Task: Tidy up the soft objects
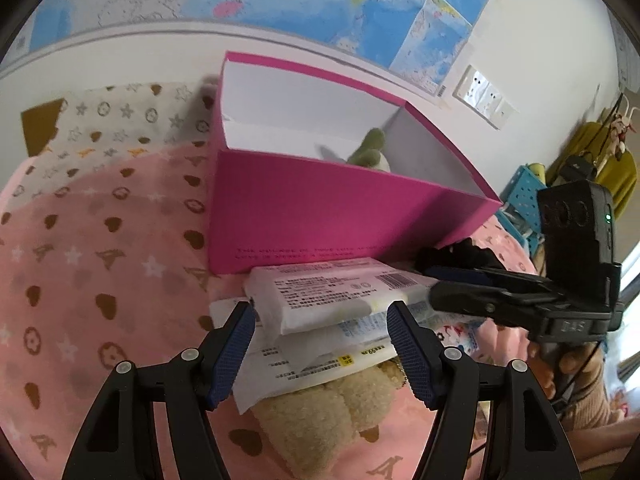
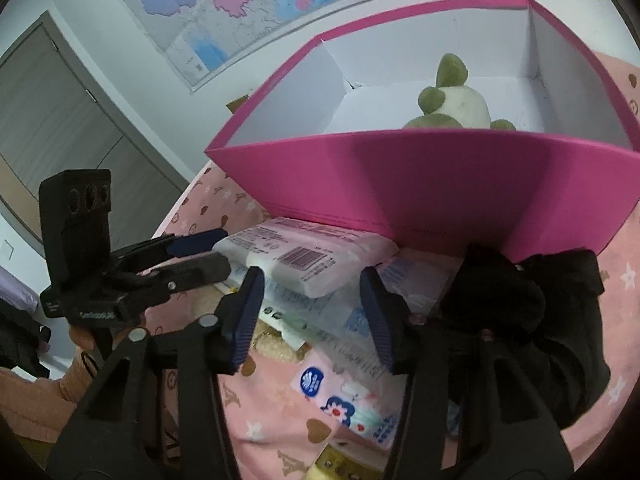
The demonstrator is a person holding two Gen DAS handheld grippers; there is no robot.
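A magenta box [image 1: 320,220] with a white inside stands on the pink bed; a green and white plush [image 1: 370,152] lies in it, also in the right wrist view [image 2: 456,100]. In front of the box [image 2: 440,184] lie stacked white tissue packs [image 1: 340,296] [image 2: 304,260] over a cream plush [image 1: 332,412]. My left gripper [image 1: 322,344] is open, its fingers either side of the packs' near edge. My right gripper [image 2: 312,312] is open around the top pack's corner. Each gripper shows in the other view [image 1: 472,284] [image 2: 200,252].
A black soft item [image 2: 540,320] lies right of the packs, below the box corner. More printed packs [image 2: 352,404] lie on the pink patterned blanket [image 1: 100,280]. A wall with a map [image 1: 320,0] is behind the box. A blue crate [image 1: 524,196] stands at right.
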